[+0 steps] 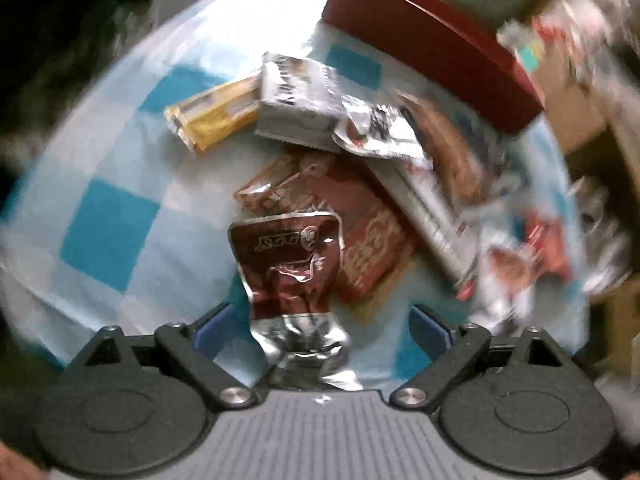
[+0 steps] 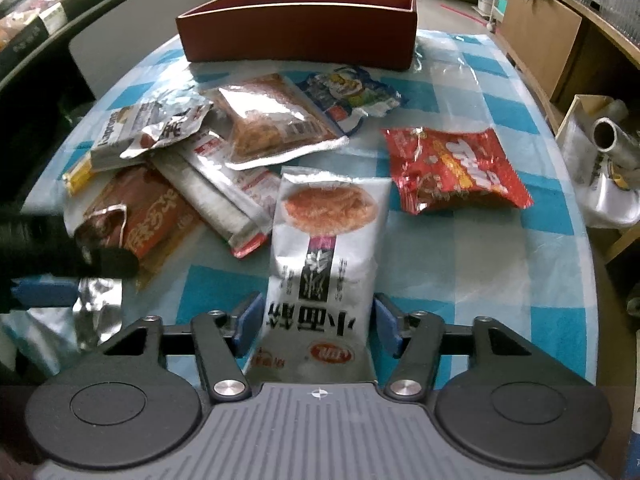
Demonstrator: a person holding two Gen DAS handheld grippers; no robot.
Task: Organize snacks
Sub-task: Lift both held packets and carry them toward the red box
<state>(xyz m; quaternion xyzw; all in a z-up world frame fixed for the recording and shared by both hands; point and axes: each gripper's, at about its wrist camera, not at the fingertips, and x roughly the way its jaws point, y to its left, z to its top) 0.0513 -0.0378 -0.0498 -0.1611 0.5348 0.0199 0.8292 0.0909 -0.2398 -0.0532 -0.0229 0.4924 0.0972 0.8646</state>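
Observation:
My left gripper (image 1: 320, 326) is open, with a brown foil snack packet (image 1: 290, 264) lying between its spread blue pads; the pads stand apart from it. My right gripper (image 2: 316, 326) has its blue pads against the sides of a white noodle-snack packet (image 2: 326, 248). The left gripper (image 2: 60, 256) shows at the left edge of the right wrist view. A pile of snack packets (image 2: 192, 152) lies on the blue checked tablecloth (image 2: 460, 248). A red packet (image 2: 452, 168) lies apart at the right. A dark red open box (image 2: 298, 28) stands at the far end.
A yellow bar (image 1: 214, 114) and a grey-white box (image 1: 296, 100) lie at the pile's far left. Cardboard boxes and a wooden counter (image 2: 560, 36) stand to the right of the table. A bag with a metal tube (image 2: 604, 160) sits at the right edge.

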